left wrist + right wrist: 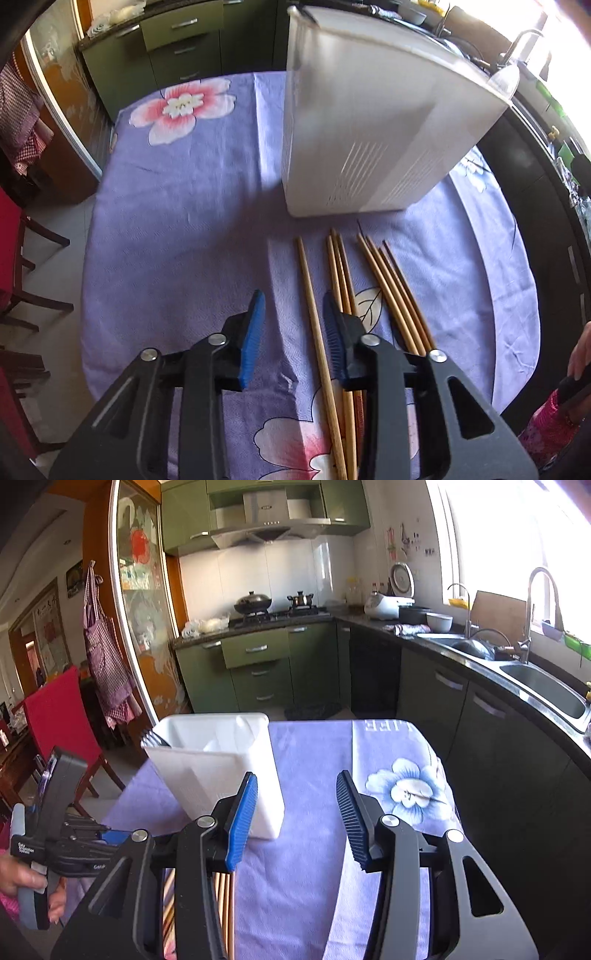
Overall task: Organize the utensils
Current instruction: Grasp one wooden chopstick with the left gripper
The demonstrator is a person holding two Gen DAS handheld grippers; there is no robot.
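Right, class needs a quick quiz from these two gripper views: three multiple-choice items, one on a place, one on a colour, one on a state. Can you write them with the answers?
1. Where do the chopsticks lie?
A. Inside the white container
B. On the tablecloth, in front of the white container
C. In the sink

2. What colour are the pads of the right gripper?
A. Blue
B. Red
C. Yellow

3. What state is the right gripper in?
A. Shut on a chopstick
B. Shut on nothing
C. Open, with nothing held

Answers:
1 B: they lie flat on the purple tablecloth, on the near side of the white container.
2 A: both ribbed pads are blue.
3 C: its jaws stand apart, with only cloth showing between them.
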